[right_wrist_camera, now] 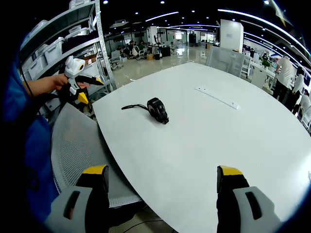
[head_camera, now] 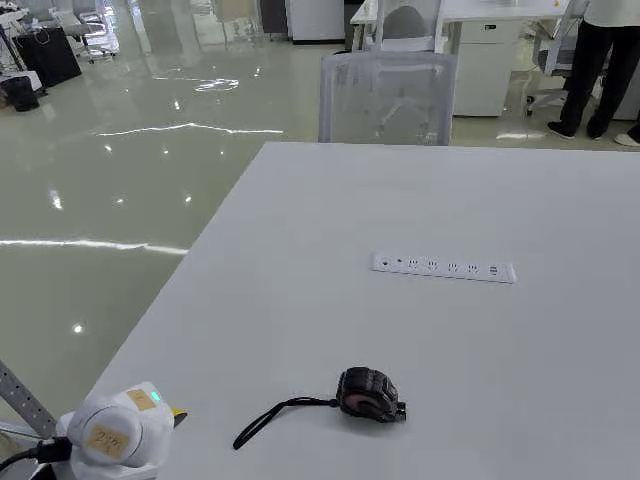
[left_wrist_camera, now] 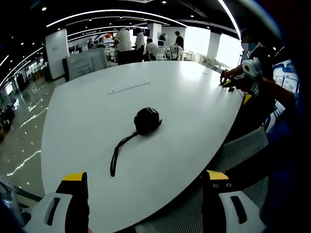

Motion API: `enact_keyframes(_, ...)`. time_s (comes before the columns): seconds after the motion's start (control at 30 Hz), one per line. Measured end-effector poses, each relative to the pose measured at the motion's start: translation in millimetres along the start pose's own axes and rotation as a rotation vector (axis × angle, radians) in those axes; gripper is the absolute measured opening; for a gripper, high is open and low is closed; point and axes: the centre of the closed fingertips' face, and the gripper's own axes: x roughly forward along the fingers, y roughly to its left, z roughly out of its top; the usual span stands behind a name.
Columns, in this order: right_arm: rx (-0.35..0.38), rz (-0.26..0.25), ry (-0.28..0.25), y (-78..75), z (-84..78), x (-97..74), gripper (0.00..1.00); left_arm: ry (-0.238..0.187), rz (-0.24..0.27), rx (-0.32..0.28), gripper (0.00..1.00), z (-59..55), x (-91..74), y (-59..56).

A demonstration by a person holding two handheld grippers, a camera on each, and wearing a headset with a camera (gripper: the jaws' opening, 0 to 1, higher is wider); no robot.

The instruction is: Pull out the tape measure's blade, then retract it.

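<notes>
Workbench: broad white tabletop (head_camera: 300, 250), matt and level. Chair: grey mesh-backed office chair (head_camera: 388, 97), drawn up at the far edge. Socket bar: long white power strip (head_camera: 443, 268), mid-table, well beyond the work. My left gripper (left_wrist_camera: 146, 180): yellow-tipped jaws spread wide, holding nothing, off the table's near left corner. My right gripper (right_wrist_camera: 162, 171): jaws likewise wide apart and empty, back from the near edge. Task item: black rubber-cased tape measure (head_camera: 371, 394), lying near the front edge, blade apparently fully in. It is ahead of both grippers and touched by neither. Attachment: thin black wrist strap (head_camera: 270, 418), trailing from the case toward my left gripper, which I judge the nearer.
</notes>
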Motion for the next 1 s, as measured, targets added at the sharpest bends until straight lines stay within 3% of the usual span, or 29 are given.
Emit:
enact_keyframes(0.47, 0.002, -0.023, 0.045, -9.5, -15.1, -25.8, 0.9, 0.021, 0.03, 0.011, 0.95, -9.1, -22.3, 19.1)
enact_keyframes(0.67, -0.002, -0.04, 0.049, -13.6, -15.8, -34.7, 0.9, 0.027, 0.036, 0.009, 0.95, -13.2, -26.8, 23.1)
enact_keyframes(1.0, -0.007, -0.04, 0.039, -12.0, -11.0, -33.0, 0.9, 0.03, 0.028, 0.011, 0.95, -15.1, -26.9, 21.5)
